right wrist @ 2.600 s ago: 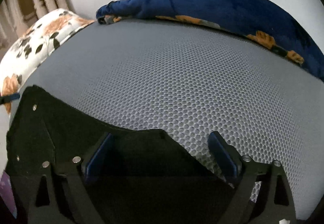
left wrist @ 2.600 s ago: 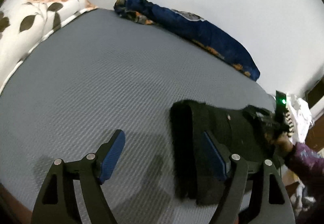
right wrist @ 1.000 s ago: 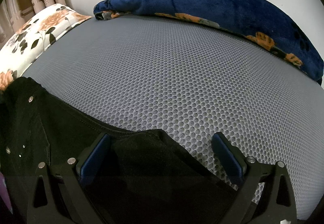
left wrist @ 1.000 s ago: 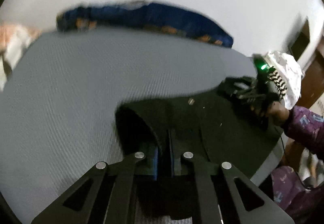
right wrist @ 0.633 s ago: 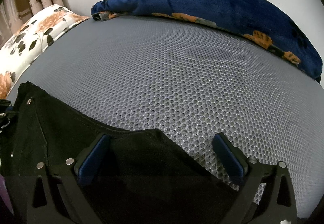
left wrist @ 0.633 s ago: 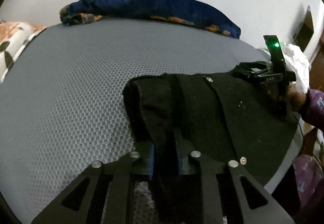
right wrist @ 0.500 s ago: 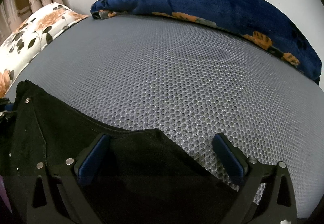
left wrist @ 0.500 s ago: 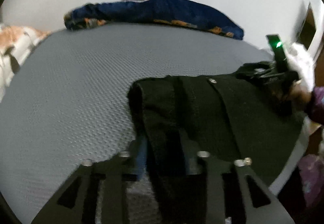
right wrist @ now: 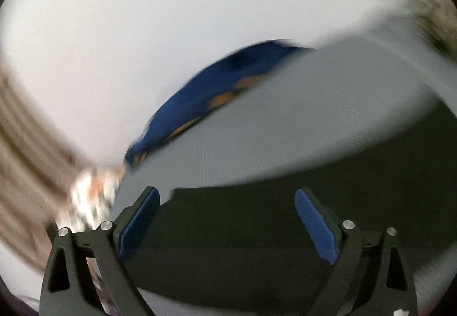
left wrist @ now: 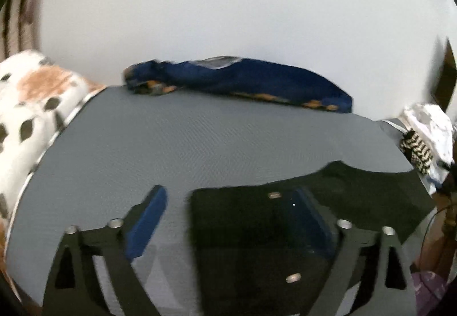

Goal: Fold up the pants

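Black pants (left wrist: 257,230) lie flat on grey mattress (left wrist: 200,144), near front edge – left gripper (left wrist: 231,219) jaws just opening, now spread, nothing pinched, folded edge below; right gripper (right wrist: 228,221) spread above pants, view blurred

Left gripper (left wrist: 228,219) jaws just opened wide, gripping nothing. Right gripper (right wrist: 228,220) jaws wide apart too, view tilted.

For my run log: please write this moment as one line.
left claw: open, just released | right claw: open | black pants: flat on grey mattress
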`<state>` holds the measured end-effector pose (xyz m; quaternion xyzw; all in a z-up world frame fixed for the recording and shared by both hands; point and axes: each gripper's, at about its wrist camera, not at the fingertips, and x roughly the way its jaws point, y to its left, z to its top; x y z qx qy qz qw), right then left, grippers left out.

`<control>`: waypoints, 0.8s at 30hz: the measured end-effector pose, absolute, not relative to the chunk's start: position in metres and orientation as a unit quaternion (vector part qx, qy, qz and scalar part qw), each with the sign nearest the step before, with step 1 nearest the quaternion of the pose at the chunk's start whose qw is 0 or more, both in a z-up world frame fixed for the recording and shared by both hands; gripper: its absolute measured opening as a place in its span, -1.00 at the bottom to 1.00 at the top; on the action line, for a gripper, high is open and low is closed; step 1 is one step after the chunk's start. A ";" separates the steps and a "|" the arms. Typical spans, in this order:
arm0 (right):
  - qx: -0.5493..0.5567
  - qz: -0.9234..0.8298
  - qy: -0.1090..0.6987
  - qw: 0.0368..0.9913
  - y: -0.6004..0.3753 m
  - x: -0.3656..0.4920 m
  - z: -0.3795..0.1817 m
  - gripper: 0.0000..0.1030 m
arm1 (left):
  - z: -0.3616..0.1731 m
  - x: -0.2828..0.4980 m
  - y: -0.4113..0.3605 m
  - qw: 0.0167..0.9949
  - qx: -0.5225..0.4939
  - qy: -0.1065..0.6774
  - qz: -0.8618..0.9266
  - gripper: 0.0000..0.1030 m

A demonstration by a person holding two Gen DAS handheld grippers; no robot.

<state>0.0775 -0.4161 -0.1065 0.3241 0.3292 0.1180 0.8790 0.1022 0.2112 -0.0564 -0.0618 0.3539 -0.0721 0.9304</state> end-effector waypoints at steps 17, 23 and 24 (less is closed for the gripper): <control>0.542 -0.015 0.266 0.797 -0.627 -0.016 -0.199 0.82 | -0.132 0.152 0.117 0.908 0.023 0.413 -0.071 0.81; 0.543 0.004 0.263 0.797 -0.623 -0.003 -0.201 0.80 | -0.136 0.151 0.111 0.906 0.041 0.414 -0.072 0.91; 0.540 0.006 0.265 0.799 -0.620 -0.001 -0.201 0.80 | -0.136 0.151 0.112 0.907 0.038 0.414 -0.074 0.92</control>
